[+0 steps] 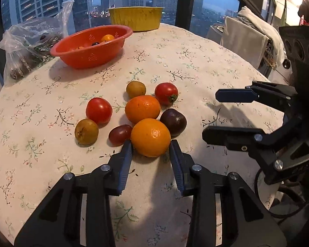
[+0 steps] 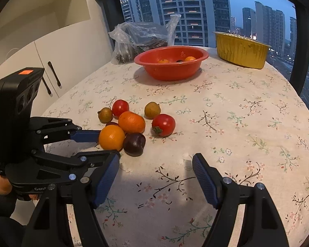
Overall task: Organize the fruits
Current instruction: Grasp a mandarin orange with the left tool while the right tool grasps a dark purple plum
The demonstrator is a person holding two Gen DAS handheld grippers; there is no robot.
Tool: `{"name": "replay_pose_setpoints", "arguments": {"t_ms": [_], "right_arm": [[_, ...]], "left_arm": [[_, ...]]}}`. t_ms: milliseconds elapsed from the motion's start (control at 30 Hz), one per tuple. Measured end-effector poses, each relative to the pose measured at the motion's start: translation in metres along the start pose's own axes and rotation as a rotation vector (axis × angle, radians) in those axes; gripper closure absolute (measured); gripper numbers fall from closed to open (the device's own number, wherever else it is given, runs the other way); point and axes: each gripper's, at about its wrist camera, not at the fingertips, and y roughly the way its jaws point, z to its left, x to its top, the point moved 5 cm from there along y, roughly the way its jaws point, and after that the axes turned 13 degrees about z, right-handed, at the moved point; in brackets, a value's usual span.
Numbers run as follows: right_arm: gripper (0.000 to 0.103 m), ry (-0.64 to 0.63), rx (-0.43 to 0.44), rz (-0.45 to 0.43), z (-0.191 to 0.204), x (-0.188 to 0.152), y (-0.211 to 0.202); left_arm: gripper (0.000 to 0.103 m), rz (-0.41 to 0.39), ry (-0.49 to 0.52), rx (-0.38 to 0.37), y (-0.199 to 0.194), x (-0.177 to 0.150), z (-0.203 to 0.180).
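The step in hand looks like the pick of the nearest orange [image 1: 150,137]: the left claw [image 1: 151,147] sits low over the counter [image 1: 206,61] with its two blue-padded fingers [image 1: 126,160] spread to either side of that fruit, the pads close to its flanks but, as far as the left wrist view shows, not yet pressing on it, so the claw is open and has hold of nothing. The right claw [image 2: 155,161] hovers wide open over bare cloth, near the cluster and just beside the dark plum [image 2: 134,144], also empty. The next move, by my reckoning, calls for closing the left fingers squarely across the orange's widest part, then lifting it clear of its neighbours and carrying it to the red bowl [image 2: 171,70] at the far side, which already holds a few small fruits. Care is needed because the orange touches the second orange [image 1: 142,112] behind it and the plum on its right, with a small reddish grape tomato [image 1: 119,134] just beside the left finger; a skewed squeeze could roll these away. The orange itself is round, smooth and bright, with a glossy dimpled skin, likely firm enough for a gentle grip but prone to slip
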Motion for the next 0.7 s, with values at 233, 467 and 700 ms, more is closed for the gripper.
{"name": "replay_pose_setpoints", "arguments": {"t_ms": [233,467,700], "right_arm": [[0.026,-0.034,-0.006,0.022,0.005,0.001,0.005],[0.032,-0.129,-0.012,0.089,0.014,0.008,0.022],[0.038,-0.202,0.024,0.132,0.016,0.019,0.037]], "left_arm": [[0.068,-0.005,-0.017,-0.005,0.001,0.005,0.003],[0.067,-0.017,-0.025,-0.011,0.002,0.011,0.006],[0.067,-0.029,-0.028,-0.036,0.001,0.013,0.014]]}}
